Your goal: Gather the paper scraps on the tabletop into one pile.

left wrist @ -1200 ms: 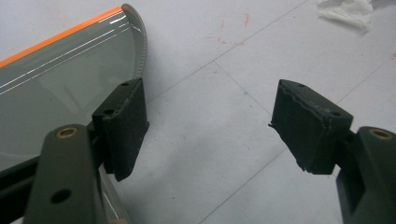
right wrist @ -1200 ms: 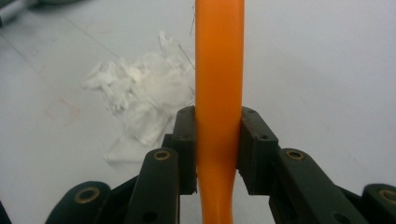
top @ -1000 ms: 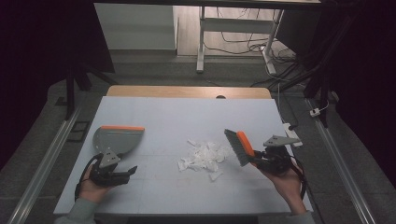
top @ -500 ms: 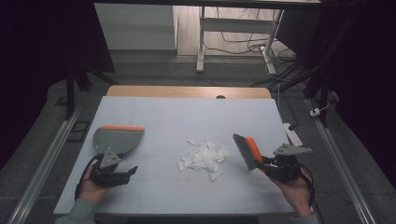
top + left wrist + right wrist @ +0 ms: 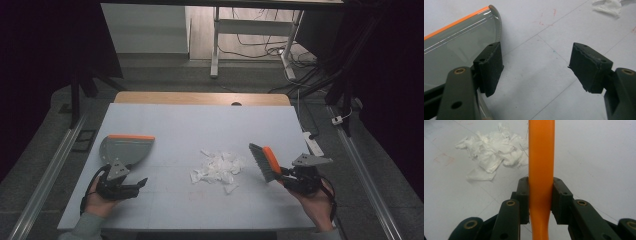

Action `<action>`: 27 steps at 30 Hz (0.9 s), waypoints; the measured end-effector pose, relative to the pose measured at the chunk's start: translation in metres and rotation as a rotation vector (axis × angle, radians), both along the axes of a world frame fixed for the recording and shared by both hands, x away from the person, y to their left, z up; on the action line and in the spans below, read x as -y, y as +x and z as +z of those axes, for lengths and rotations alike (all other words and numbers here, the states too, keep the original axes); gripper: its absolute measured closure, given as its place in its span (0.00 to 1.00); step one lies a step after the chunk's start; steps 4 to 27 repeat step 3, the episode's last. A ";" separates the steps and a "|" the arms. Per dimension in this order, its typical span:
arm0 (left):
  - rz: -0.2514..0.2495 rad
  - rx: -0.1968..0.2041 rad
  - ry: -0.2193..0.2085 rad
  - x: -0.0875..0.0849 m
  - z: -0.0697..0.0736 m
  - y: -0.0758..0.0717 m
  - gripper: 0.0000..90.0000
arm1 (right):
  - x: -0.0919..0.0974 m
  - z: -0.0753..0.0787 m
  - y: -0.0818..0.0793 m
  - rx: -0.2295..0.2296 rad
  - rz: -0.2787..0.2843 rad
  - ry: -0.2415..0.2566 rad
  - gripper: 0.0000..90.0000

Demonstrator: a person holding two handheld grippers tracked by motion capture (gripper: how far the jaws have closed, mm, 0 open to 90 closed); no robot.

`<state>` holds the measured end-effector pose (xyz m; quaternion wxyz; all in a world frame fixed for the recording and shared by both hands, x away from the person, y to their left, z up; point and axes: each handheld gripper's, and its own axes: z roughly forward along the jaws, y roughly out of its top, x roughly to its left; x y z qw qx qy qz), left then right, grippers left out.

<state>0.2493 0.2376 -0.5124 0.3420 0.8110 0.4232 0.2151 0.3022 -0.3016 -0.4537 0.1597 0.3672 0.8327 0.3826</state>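
Over the last second the brush [image 5: 263,161] has drawn back from the pile of torn paper scraps [image 5: 218,169]: it was close against the pile's right edge, and it now sits a clear gap to the right of it, with the person's right hand [image 5: 314,204] lower and nearer the table's near edge. The dustpan [image 5: 125,149] and the left gripper [image 5: 131,185] have not shifted.

The scraps lie in a loose heap near the middle of the white table [image 5: 200,120]. Right of the heap, the right gripper [image 5: 540,195] has its jaws clamped on the brush's orange handle, bristles turned toward the paper, which looks like a wind-up for a sweep leftward. Well to the left of the heap the grey dustpan lies flat, its orange-trimmed lip on the side away from the person. The left gripper hovers just at the dustpan's near edge with its jaws wide apart and nothing between them; in the left gripper view the pan [image 5: 456,47] lies beside the left-hand jaw. My guess is that it is poised to take hold of the pan.
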 end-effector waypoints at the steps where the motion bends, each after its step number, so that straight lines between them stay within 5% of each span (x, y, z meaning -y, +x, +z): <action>1: 0.000 0.000 0.000 0.000 0.000 0.000 0.31 | 0.000 0.000 0.000 0.000 0.002 -0.003 0.78; 27: 0.001 0.001 -0.001 0.000 0.000 0.000 0.31 | 0.000 0.000 0.000 0.000 0.003 -0.002 0.78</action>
